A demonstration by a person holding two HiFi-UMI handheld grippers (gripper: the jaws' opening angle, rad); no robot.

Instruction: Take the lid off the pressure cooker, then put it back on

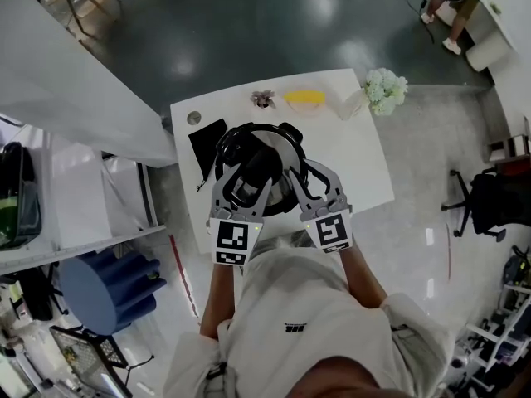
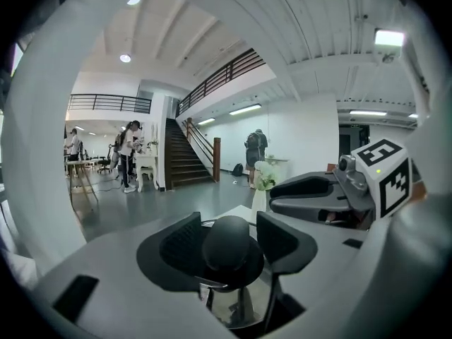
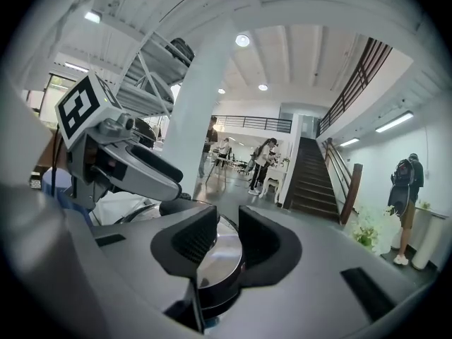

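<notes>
Left gripper is clamped narrow on the black knob of the lid dead ahead, right gripper pinches the metal edge off to the right side – one pressure cooker, one lid, mid-tabletop, so I'd guess the left one does the lifting.

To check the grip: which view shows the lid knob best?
The left gripper view: the black lid knob sits between the pads of the left gripper. The head view shows it too small and dark to make out; the right gripper view, at most a dark sliver.
</notes>
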